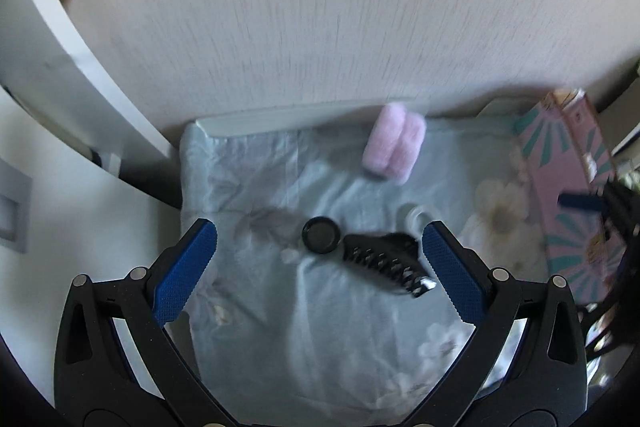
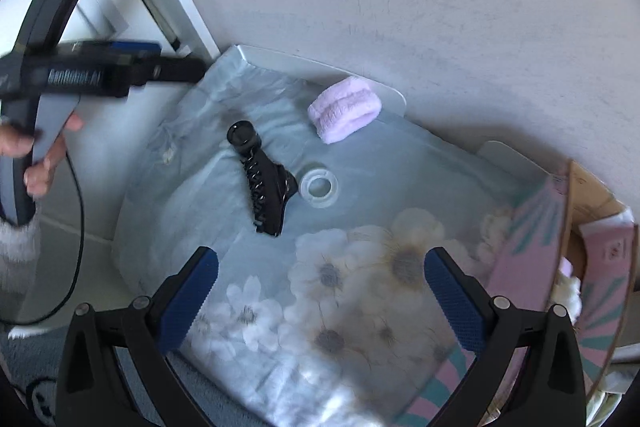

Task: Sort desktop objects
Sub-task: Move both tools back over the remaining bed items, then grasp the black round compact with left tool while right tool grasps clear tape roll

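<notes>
1. Two hand-held grippers are in play, and both are spread wide with nothing between the pads: your left hand-held gripper (image 1: 319, 259) and your right hand-held gripper (image 2: 321, 281).
2. The black hair claw clip (image 1: 386, 261) lies on the flowered cloth (image 2: 360, 267) that covers the counter, roughly mid-counter, well short of the wall edge.
3. In the left wrist view the clip sits right inside the opening of your left hand-held gripper, closer to its right pad, with the small black round lid (image 1: 320, 235) just beside or touching the clip's far end; blur hides which.
4. The clip's long axis runs diagonally across that opening, from the lid end down toward the right pad, so by my reading you need a slight wrist turn to close across its narrow width.
5. From your right hand-held gripper the clip is farther off, ahead and to the left, so the left side is the nearer one.
6. The clear ring (image 2: 319, 188) lies just beside the clip, and the pink fluffy band (image 2: 345, 109) rests near the wall edge, well apart.
7. The pink patterned box (image 2: 532, 255) stands at the counter's right edge, likely the drop point.
</notes>
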A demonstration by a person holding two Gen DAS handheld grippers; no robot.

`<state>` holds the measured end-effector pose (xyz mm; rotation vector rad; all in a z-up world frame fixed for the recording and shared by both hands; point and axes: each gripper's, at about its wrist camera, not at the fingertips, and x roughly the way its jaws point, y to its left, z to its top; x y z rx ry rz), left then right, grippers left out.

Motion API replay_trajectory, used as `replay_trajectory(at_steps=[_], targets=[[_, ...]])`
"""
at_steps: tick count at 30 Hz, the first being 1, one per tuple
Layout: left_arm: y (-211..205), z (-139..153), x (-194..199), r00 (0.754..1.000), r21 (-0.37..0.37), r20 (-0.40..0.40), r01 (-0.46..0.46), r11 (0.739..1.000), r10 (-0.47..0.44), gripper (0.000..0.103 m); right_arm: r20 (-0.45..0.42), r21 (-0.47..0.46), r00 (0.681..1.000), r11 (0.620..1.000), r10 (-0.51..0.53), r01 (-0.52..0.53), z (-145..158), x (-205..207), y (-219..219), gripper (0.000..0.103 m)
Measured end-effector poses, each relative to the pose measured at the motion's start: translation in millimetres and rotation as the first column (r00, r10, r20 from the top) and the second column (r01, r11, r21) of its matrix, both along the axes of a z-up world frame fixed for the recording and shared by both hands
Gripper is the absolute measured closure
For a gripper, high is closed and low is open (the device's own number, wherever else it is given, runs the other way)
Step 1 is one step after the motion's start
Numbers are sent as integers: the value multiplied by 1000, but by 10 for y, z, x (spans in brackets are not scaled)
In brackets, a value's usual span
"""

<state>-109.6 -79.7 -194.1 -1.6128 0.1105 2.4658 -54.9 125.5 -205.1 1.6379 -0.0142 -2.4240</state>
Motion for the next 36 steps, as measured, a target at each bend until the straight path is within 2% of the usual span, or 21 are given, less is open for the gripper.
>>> replay_trajectory(at_steps=[5,7,12,19,26,27,30,32,36], targets=[[38,-388,-59,999,-52,9,50,997,-50,3,11,79,1000,997,5,-5,-297,-248,-49,0],[44,-548,-95,998,-67,17,62,996,-61,5,27,100,999,995,18,-21,-430,-330,-57,4],[20,-816,-164,998,-66,36,63,996,-61,11,59,122,997,990,57,-64,-750,-462,-119,10],[-48,-984,-180,997,-40,48,54,998,-52,19,68,130,993,986,97,-105,-966,-586,-205,25],[-97,-1070,-160,998,-6,52,40,999,-40,29,48,126,989,981,140,-145,-1045,-675,-280,30],[-93,-1071,-153,998,-4,49,41,999,-41,31,45,131,988,980,145,-149,-1054,-681,-289,34],[-79,-1082,-138,998,8,50,47,999,-47,39,30,135,987,978,157,-160,-1060,-684,-300,40],[-67,-1095,-126,997,25,55,52,998,-53,51,22,133,986,977,164,-165,-1053,-687,-299,44],[-34,-1099,-94,996,40,53,64,997,-66,63,9,129,984,976,178,-178,-1030,-690,-299,60]])
